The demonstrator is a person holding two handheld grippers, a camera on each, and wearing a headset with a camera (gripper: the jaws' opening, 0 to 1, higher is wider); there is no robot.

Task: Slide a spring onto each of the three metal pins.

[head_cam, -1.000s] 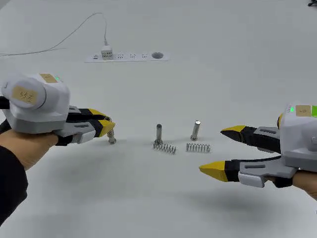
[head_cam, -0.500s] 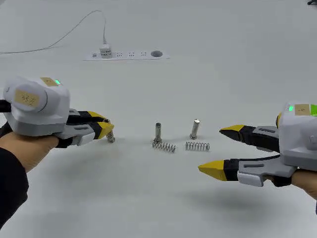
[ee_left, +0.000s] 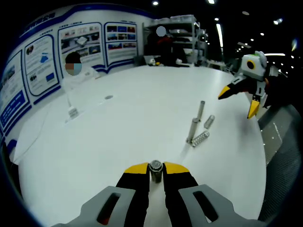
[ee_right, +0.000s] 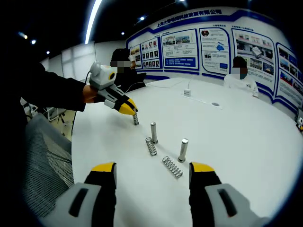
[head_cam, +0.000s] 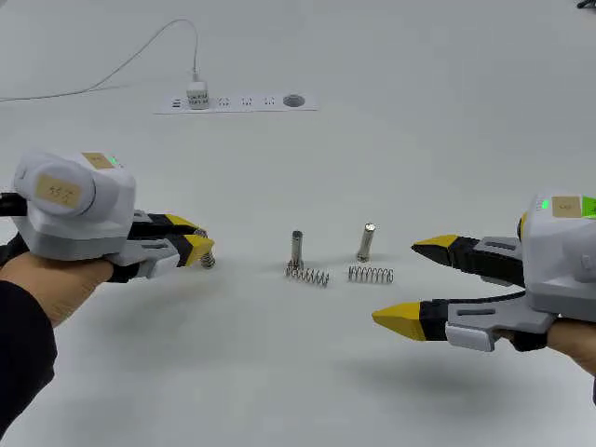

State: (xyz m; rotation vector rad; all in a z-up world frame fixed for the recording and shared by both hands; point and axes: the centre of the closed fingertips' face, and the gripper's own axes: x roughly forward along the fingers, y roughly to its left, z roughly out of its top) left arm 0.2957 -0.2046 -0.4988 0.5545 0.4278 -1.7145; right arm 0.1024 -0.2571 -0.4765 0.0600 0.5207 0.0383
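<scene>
Springs [head_cam: 308, 275], two light, squashy coils apt to roll, lie just ahead of the wide-open, empty right gripper [ee_right: 152, 168] beside two upright pins [head_cam: 297, 248], best pinched gently mid-length, while the left gripper [ee_left: 155, 166] grips a third pin [head_cam: 209, 261] between its nearly closed tips.

Your middle pin [head_cam: 297, 244] and the pin right of it [head_cam: 368, 240] stand bare, loose springs [head_cam: 309, 275] at their feet; left of it, the third pin [head_cam: 207, 260] wears one.

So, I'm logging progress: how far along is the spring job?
One looks done: the left pin wears a spring, with the left gripper closed on it. The right gripper is open, empty. Left: the middle pin and right pin stand bare, two loose springs lying beside them.
</scene>
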